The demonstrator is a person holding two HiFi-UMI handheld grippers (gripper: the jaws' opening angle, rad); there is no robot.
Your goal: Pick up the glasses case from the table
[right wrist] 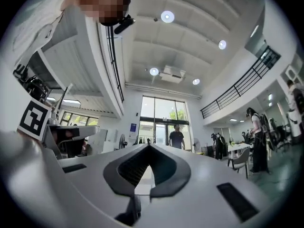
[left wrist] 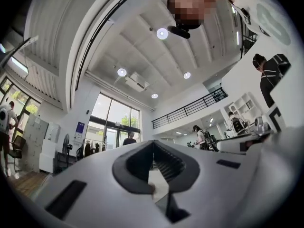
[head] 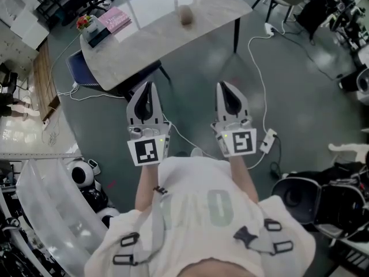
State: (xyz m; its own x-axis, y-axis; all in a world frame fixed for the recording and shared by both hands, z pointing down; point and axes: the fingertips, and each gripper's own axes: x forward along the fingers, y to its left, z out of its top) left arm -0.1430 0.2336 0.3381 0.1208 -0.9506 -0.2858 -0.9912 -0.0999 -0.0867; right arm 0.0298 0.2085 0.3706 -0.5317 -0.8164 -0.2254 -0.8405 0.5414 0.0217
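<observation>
Head view: the left gripper point(head: 149, 87) and the right gripper point(head: 227, 85) are held side by side before the person's body, above the grey floor point(head: 300, 97). In each gripper view the two jaws are seen closed tip to tip, with nothing held between them, and only ceiling and hall are shown beyond.

The pale table point(head: 173, 36) lies ahead of both grippers, well apart from them. On its left end a dark oblong thing point(head: 98, 35) is seen beside a pink book point(head: 117, 19), and a small brown thing point(head: 185, 17) rests further right. Which of these is the glasses case cannot be told. Neither is touched by a gripper.
</observation>
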